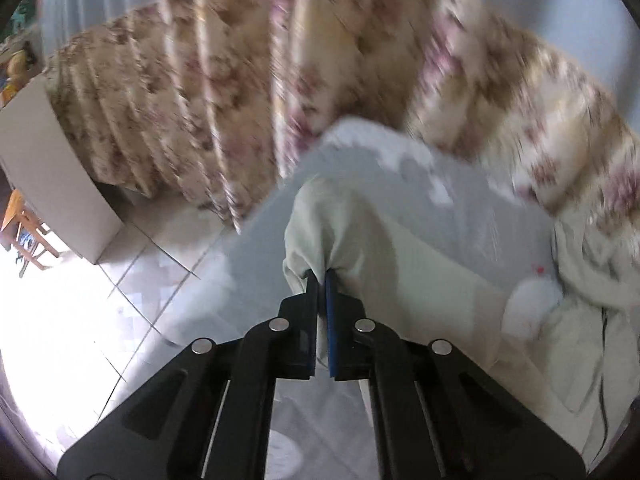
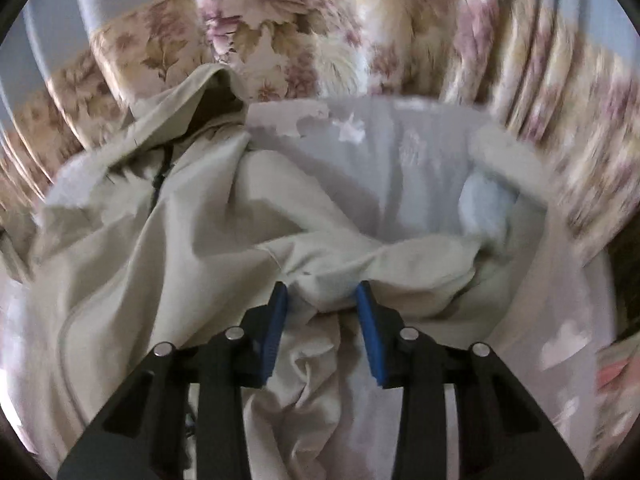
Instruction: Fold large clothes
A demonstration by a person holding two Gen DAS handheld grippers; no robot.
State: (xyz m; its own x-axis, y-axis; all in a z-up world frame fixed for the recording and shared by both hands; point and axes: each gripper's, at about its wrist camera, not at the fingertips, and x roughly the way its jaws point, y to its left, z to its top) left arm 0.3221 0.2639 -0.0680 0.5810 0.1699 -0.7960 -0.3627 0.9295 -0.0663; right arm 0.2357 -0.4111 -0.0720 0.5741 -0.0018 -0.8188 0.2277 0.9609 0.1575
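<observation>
My left hand-held gripper (image 1: pixel 322 276) is clamped on a pale jacket (image 2: pixel 132 240) fold lying on the bed (image 2: pixel 408 160), while my right hand-held gripper (image 2: pixel 322 290) stands half open around a bunched fold

pale sheeted bed (image 2: pixel 420 168), rumpled beige hooded garment (image 2: pixel 132 248) on it
</observation>
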